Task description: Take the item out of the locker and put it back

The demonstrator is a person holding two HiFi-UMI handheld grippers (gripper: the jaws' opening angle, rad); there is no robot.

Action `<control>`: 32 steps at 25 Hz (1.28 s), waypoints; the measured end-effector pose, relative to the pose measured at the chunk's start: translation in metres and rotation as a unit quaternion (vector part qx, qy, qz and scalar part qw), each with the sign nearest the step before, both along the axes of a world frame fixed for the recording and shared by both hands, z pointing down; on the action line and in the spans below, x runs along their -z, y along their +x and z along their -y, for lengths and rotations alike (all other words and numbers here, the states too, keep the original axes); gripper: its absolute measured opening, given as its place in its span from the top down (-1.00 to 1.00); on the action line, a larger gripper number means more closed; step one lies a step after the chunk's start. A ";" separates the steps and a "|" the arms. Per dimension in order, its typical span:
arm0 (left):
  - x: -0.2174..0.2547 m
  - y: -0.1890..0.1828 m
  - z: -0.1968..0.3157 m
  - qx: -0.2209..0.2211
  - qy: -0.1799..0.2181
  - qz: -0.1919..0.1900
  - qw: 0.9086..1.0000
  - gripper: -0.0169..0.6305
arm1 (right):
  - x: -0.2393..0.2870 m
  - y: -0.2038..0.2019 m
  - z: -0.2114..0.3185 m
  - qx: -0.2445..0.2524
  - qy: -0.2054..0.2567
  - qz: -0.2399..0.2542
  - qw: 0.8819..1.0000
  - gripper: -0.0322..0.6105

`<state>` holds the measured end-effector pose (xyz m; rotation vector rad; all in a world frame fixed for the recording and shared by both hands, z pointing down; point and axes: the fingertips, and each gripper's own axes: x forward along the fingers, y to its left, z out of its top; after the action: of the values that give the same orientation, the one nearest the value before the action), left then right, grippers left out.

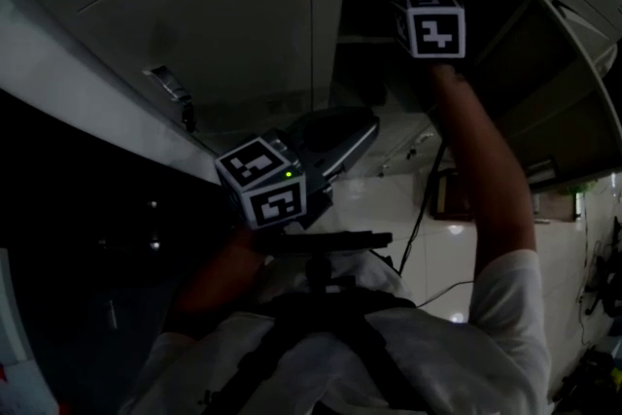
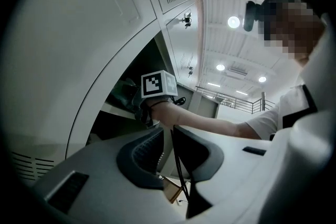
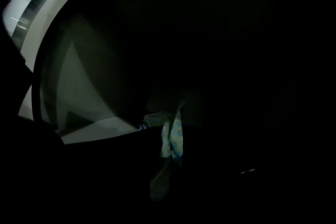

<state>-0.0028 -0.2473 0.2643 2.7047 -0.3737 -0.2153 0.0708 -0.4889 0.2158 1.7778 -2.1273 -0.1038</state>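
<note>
The right gripper [image 1: 432,26] reaches into the open locker [image 1: 194,24], its jaws closed on what appears to be a pale, patterned cloth item [image 3: 172,136] inside the dark compartment. The left gripper [image 2: 167,152] hangs level outside, jaws parted and empty.

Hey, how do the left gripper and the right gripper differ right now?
The left gripper is outside the locker; the right gripper reaches into its open compartment. The left gripper is open with nothing between its fingers; the right gripper is shut on a pale patterned item, too dark to identify. Both carry a cube with square markers.
</note>
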 end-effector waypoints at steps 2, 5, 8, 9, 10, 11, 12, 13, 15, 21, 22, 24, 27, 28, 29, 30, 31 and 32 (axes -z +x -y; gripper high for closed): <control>0.000 -0.003 0.002 0.001 0.001 0.000 1.000 0.80 | -0.002 0.000 0.007 -0.006 -0.003 -0.012 1.000 0.86; -0.001 -0.009 0.002 0.003 -0.001 -0.001 1.000 0.80 | -0.005 -0.004 0.010 -0.004 -0.013 -0.015 1.000 0.79; -0.006 -0.014 -0.002 0.004 -0.008 -0.004 1.000 0.80 | -0.007 -0.005 0.008 0.003 -0.023 0.013 1.000 0.33; -0.006 -0.015 -0.003 0.003 -0.009 -0.005 1.000 0.80 | -0.005 -0.004 0.006 0.002 -0.022 0.019 1.000 0.20; -0.006 -0.016 -0.004 0.002 -0.009 -0.006 1.000 0.80 | -0.003 -0.003 0.004 0.000 -0.018 0.022 1.000 0.11; -0.006 -0.018 -0.005 0.001 -0.009 -0.007 1.000 0.80 | 0.000 -0.001 0.002 -0.003 -0.013 0.025 1.000 0.05; -0.006 -0.019 -0.007 0.000 -0.010 -0.008 1.000 0.80 | 0.003 0.000 -0.001 -0.005 -0.008 0.027 1.000 -0.04; -0.006 -0.020 -0.008 -0.001 -0.011 -0.010 1.000 0.80 | 0.006 0.001 -0.004 -0.006 -0.002 0.028 1.000 -0.08; -0.007 -0.023 -0.011 -0.003 -0.013 -0.013 1.000 0.80 | 0.012 0.003 -0.012 -0.008 0.008 0.029 0.999 -0.13; -0.013 -0.028 -0.024 -0.015 -0.015 -0.012 1.000 0.80 | 0.021 0.003 -0.046 -0.015 0.028 0.041 0.999 -0.14; -0.016 -0.031 -0.027 -0.016 -0.018 -0.012 1.000 0.80 | 0.019 0.002 -0.054 -0.017 0.029 0.041 0.999 -0.14; -0.020 -0.036 -0.033 -0.020 -0.026 -0.014 0.999 0.80 | 0.016 0.002 -0.073 -0.023 0.033 0.043 0.998 -0.14; -0.023 -0.040 -0.040 -0.028 -0.031 -0.015 0.999 0.80 | 0.014 0.007 -0.099 -0.036 0.047 0.039 0.997 -0.14; -0.025 -0.040 -0.041 -0.030 -0.032 -0.015 0.999 0.80 | 0.014 0.008 -0.107 -0.038 0.050 0.039 0.997 -0.14; -0.028 -0.040 -0.041 -0.032 -0.034 -0.014 0.999 0.80 | 0.012 0.008 -0.116 -0.038 0.053 0.039 0.997 -0.14; -0.031 -0.040 -0.041 -0.033 -0.037 -0.013 0.999 0.80 | 0.011 0.008 -0.124 -0.038 0.055 0.040 0.997 -0.14; -0.034 -0.041 -0.041 -0.034 -0.040 -0.014 0.999 0.80 | 0.010 0.008 -0.134 -0.040 0.056 0.041 0.997 -0.14; -0.037 -0.040 -0.042 -0.037 -0.043 -0.016 0.998 0.80 | 0.008 0.008 -0.142 -0.041 0.057 0.042 0.997 -0.14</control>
<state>-0.0432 -0.2057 0.3013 2.6218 -0.2679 -0.2169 0.0787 -0.3466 0.2076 1.9658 -2.1412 -0.1335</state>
